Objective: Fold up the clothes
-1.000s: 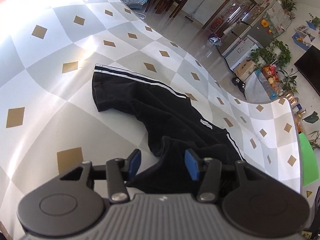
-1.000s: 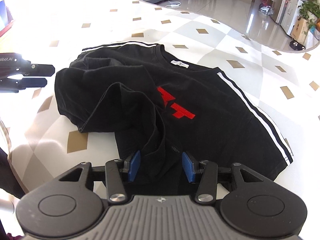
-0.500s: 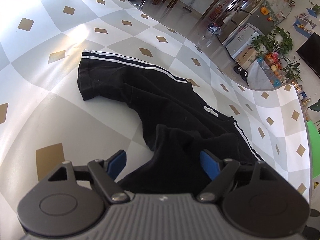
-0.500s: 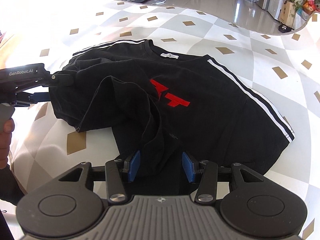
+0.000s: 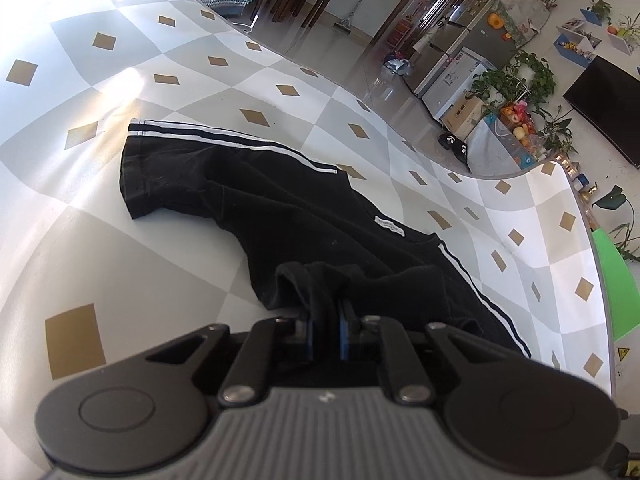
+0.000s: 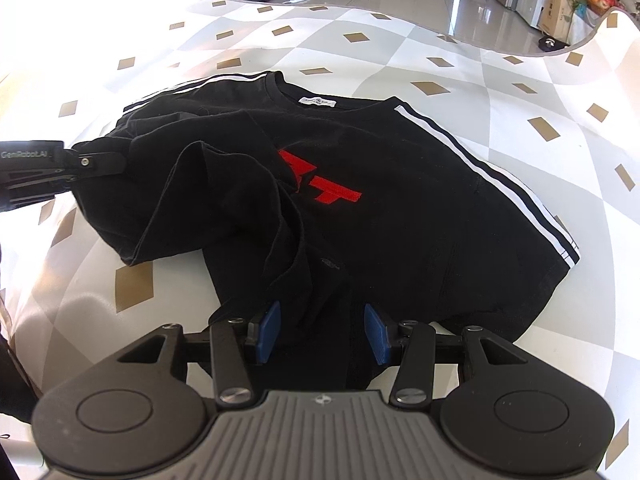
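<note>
A: While the bench [image 6: 460, 64] with its diamond-patterned cover carries everything, item one is the black T-shirt [image 6: 400, 216], lying face up near its middle, collar to the far side, red logo [image 6: 320, 180] showing, its near-left part rumpled over the chest.

B: Change since half a second ago?

A: Left tool [image 5: 326, 330]: its blue pads stood wide apart over the fabric then; now they are clenched on a bunched ridge of the T-shirt's edge. Judged meaning: that side is secured and ready to be lifted or drawn out.

B: Right tool [image 6: 322, 334]?

A: Unchanged: released, pads apart, straddling the near hem, cloth between them but not pinched. It likely must close before any fold starts.

B: Poses?

A: Left tool comes in low from the shirt's left side, fingers nearly level with the bench. Right tool points across the hem toward the collar, tilted slightly down.

B: Smallest item?

A: White neck label [image 6: 318, 101], inside the collar.
</note>
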Demonstrator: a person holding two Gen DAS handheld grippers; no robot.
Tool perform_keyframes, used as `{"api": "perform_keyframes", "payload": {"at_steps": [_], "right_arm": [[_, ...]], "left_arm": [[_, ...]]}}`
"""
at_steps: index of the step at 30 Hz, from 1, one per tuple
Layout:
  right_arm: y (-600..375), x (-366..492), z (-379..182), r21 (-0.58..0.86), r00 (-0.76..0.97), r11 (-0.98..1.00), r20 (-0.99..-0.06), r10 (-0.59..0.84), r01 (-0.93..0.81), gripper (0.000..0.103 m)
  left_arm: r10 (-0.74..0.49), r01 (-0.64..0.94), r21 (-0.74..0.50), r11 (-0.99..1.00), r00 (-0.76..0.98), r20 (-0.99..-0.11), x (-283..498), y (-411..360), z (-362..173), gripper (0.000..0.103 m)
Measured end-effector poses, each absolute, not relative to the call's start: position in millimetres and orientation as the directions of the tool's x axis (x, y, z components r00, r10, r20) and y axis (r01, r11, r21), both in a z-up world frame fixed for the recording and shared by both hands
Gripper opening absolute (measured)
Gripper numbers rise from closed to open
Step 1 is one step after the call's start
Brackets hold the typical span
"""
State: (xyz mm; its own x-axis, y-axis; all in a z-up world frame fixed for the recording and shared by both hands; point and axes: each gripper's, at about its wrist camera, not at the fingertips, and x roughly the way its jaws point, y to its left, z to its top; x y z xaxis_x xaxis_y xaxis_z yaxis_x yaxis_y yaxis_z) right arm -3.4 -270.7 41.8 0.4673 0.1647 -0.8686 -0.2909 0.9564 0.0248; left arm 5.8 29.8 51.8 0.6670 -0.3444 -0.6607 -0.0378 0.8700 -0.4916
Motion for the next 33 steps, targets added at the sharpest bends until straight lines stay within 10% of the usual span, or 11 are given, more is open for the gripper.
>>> {"api": "perform_keyframes", "payload": {"at_steps": [12,20,29,33], "right_arm": [[-290,6,49,0.076,0.506,0.984,-0.849,0.15,-0.163,0.045],[-282,5,46,0.086,0.495,0.979,-0.853,0.168,-0.184,0.045],[-284,4,41,0.085,0.486,0.98,-0.859,0.163,-0.178,0.045],[-285,3,38,0.083,0.479,0.981,-0.863,0.159,-0.176,0.045]], "left_arm": [[-0.322,-0.132,-0.517,0.846,0.645,-0.693,-17,63,57,0.011],[-0.362,-0.096,-0.552,0.828,0.661,-0.657,-11,57,52,0.074],[-0.347,-0.101,-0.507,0.856,0.614,-0.709,10,38,27,0.07],[-0.363,-0.071,-0.501,0.863,0.604,-0.71,16,29,22,0.04]]}}
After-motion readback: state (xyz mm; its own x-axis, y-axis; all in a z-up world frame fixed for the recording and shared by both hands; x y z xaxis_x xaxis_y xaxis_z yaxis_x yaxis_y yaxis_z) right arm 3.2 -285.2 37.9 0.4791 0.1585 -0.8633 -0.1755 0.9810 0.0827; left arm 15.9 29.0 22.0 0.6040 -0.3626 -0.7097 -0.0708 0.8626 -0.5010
